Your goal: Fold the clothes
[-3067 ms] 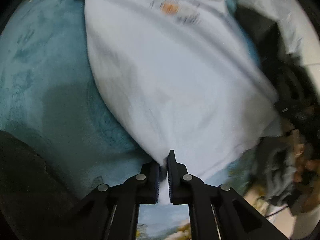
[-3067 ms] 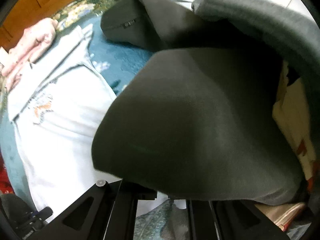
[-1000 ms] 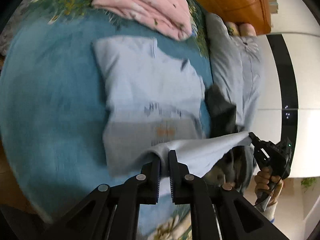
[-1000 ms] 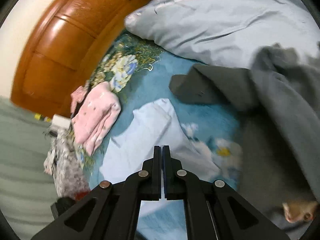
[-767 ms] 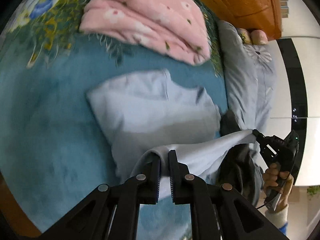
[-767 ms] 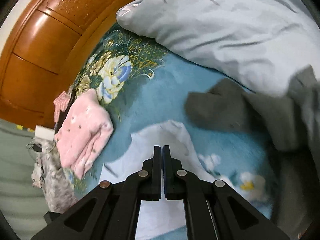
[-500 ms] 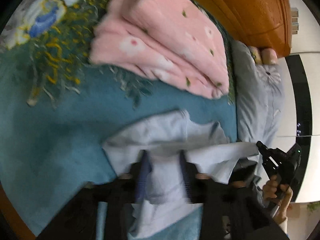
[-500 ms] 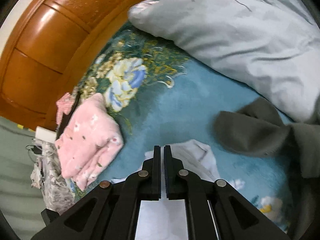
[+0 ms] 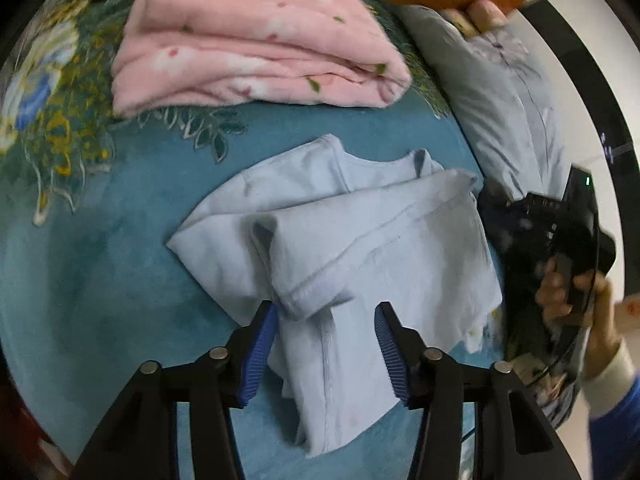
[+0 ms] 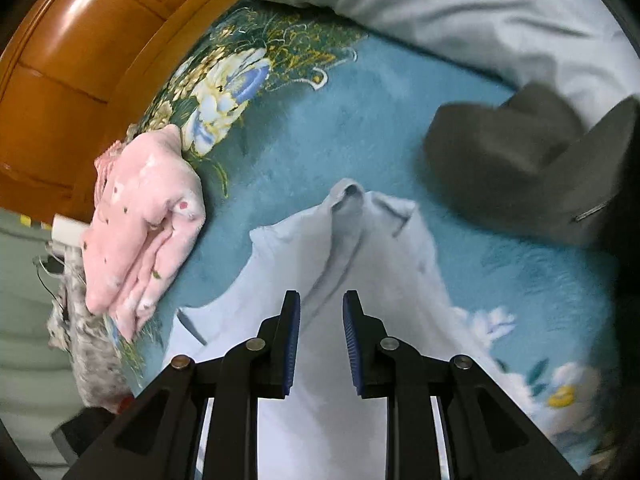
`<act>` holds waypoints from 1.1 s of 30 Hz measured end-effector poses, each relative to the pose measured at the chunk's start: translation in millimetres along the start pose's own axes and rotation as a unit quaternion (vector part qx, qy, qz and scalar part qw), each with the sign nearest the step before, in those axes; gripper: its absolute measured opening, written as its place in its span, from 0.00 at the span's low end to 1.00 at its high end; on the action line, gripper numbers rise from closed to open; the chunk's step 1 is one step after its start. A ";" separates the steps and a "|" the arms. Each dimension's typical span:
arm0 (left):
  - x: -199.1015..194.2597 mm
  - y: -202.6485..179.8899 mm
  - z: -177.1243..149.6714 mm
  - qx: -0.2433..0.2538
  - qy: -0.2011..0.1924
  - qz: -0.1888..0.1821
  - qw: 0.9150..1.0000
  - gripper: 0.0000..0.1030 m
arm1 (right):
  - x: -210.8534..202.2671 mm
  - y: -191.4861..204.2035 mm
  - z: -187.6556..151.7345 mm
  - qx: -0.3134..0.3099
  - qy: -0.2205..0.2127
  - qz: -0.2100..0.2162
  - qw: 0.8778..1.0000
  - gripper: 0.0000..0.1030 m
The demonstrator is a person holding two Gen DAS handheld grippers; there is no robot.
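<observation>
The left gripper [image 9: 325,322], clenched on the shirt [image 9: 360,240] hem 1 second ago, has now released it with its jaws wide apart, and the right gripper [image 10: 319,316], likewise shut then, has let go too, so the bottom half has been carried over the chest and this fold looks done. The pale blue shirt lies on the teal bed [image 9: 100,280], just below the pink pile [image 9: 248,40] and left of the grey garment [image 10: 520,168], doubled but rumpled, probably needing smoothing, its hem bunched at the left gripper.
</observation>
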State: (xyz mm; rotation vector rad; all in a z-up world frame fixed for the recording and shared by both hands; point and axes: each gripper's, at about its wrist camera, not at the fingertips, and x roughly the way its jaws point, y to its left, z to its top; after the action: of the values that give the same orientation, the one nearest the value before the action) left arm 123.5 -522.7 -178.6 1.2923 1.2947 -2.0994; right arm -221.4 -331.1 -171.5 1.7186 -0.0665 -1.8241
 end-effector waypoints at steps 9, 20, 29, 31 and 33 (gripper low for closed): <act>-5.9 9.3 25.9 -0.018 -0.009 -0.014 1.000 0.04 | 39.8 13.4 8.3 0.023 0.034 -0.022 0.999 0.22; -34.3 54.7 63.1 -0.124 -0.101 -0.033 0.987 0.07 | 2.1 58.4 30.5 -0.014 -0.065 0.040 0.997 0.07; -2.2 46.5 -3.0 -0.089 -0.026 -0.049 0.995 0.64 | -29.2 13.9 -53.2 -0.041 -0.054 0.063 0.996 0.25; 10.3 48.4 -13.3 -0.107 -0.012 -0.060 0.992 0.64 | -37.2 -5.6 -77.2 -0.038 -0.043 0.053 0.997 0.25; 21.0 51.2 -20.2 -0.131 -0.003 -0.067 0.989 0.64 | -46.1 -27.1 -99.5 -0.029 -0.034 0.045 0.998 0.25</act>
State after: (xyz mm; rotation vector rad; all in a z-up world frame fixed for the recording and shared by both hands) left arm 157.9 -529.1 -226.0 1.1131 1.6319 -1.9356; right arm -143.0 -251.0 -157.6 1.5889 -0.1153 -1.8004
